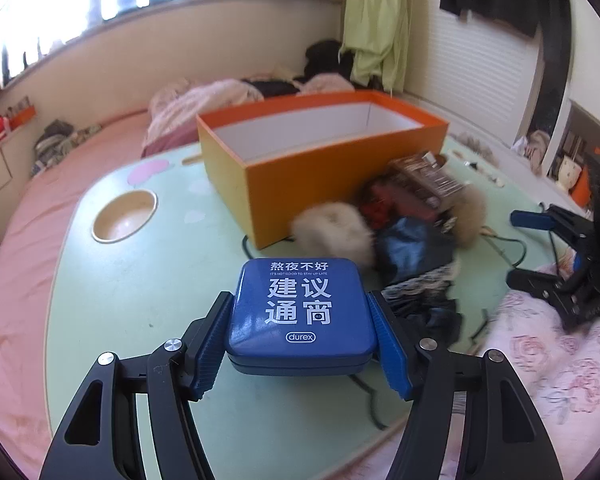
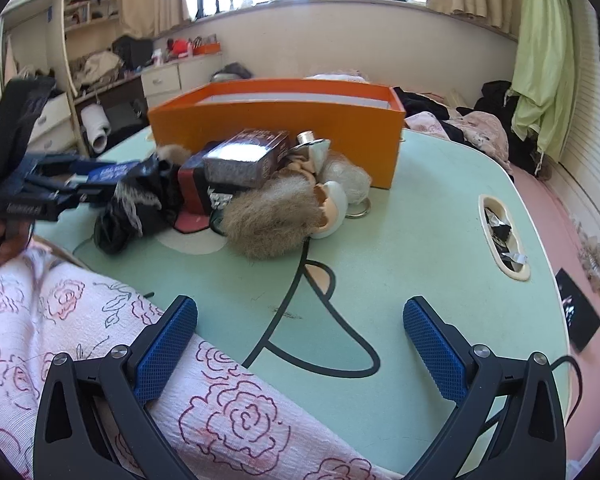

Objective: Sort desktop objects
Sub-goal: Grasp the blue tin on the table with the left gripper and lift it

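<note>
Messy bedroom, pale green table (image 1: 140, 280) set over a pink bed. My left gripper (image 1: 300, 330) has its fingers (image 1: 210, 344) clamped on both sides of the blue tin (image 1: 300, 308), near the table's front edge. Orange box (image 1: 324, 152) sits open just behind, pile of clutter (image 1: 412, 220) to its right. Right gripper (image 2: 300, 344) wide, holding nothing, idle. To do this well, I'd keep the tin level, clear the box wall, let go low inside.

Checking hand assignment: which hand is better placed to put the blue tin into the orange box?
Left: its fingers already clamp the blue tin, facing the orange box. The right gripper sits open and empty.
</note>
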Motion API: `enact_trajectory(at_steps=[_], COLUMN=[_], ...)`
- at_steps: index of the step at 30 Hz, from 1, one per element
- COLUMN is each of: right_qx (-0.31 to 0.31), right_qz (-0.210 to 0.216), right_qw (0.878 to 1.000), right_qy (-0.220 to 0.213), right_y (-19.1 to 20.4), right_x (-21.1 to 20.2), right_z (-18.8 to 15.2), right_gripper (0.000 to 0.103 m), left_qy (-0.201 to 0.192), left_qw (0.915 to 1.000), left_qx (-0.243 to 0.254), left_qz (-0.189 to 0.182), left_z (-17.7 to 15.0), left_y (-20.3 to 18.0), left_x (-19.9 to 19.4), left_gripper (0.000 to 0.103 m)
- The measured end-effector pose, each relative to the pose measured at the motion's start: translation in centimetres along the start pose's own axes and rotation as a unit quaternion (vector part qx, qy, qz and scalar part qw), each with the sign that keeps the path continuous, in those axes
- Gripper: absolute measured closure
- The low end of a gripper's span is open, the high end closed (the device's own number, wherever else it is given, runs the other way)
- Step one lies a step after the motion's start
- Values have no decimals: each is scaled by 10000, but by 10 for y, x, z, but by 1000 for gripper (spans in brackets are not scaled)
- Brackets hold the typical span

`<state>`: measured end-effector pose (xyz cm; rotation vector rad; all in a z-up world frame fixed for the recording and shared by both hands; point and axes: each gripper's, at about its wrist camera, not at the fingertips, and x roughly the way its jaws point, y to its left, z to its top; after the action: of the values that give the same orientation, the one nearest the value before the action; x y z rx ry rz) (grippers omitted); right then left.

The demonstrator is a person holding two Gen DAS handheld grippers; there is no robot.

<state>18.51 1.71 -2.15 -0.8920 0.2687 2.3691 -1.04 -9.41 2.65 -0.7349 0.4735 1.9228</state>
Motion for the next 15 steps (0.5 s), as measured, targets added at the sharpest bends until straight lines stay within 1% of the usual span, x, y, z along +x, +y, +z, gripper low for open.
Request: enact_trajectory(at_steps=[4,6,10,13,15], right_qx=[391,508,472,485,525], right_qz=[136,108,119,180,253], right_qw=[9988,9983,9986,9983,9979], right_qy=[-256,-253,-219,-264,-298], right_y=[-16,-19,-14,-7,-3], right_x=[-7,-6,-3,-1,0], right_z=[3,7,15,31,40], right_gripper=[0,0,1,1,8], left_qy=[-337,-467,-702,-793,-823], left_qw=[9994,9988,9968,9963,9959], left_qx=[-73,-158,-343,-317,-360], left_qz=[37,29,-159,-101,-71], left_z=[-7,-10,-16,-18,-20], left_y=[-11,-13,-20,-25,-27], left_x=[-20,-28,-45,-49,-49], left_gripper=[37,37,37,37,37])
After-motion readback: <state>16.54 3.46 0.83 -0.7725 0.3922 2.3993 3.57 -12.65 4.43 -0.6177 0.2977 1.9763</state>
